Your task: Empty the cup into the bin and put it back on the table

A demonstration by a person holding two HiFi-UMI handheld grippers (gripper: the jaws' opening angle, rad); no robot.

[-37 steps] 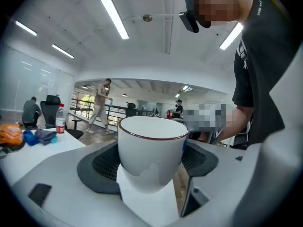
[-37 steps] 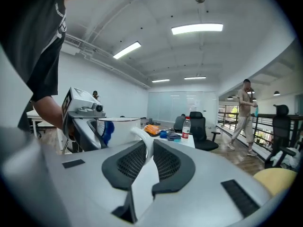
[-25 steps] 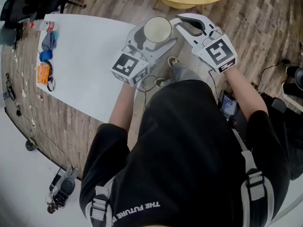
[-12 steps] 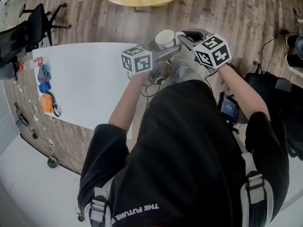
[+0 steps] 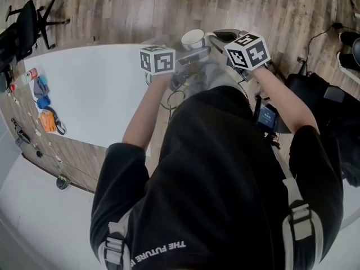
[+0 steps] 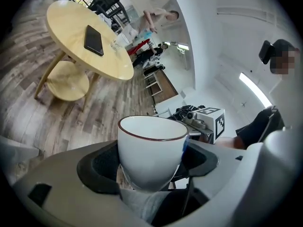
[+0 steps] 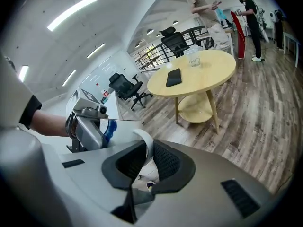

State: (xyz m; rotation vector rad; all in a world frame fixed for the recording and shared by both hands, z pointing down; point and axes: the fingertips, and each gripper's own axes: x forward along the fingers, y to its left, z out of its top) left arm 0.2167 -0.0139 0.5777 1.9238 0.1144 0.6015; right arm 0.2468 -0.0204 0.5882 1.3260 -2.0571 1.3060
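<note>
Wood-plank floor (image 5: 292,16), a white desk (image 5: 95,94), a round yellow table (image 7: 199,74), black office chairs (image 7: 124,86), ceiling strip lights (image 7: 73,11).

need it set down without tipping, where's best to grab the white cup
Take the white cup low on its body, from the side, as the left gripper has it: upright, tapering toward the base. Its thin handle suits a pinch from the other side, as the right gripper shows.

The cup (image 6: 150,148) sits between the left gripper's (image 6: 151,168) jaws, with its handle (image 7: 146,143) between the right gripper's (image 7: 147,163) jaws. It is just beside the table's (image 5: 95,89) far right corner. Small clutter (image 5: 48,103) lies on the table's left end. Beyond stands a round table (image 6: 71,30) with a phone (image 6: 93,40) and a glass (image 6: 115,45) on it. An office chair (image 5: 25,24) stands far left.
</note>
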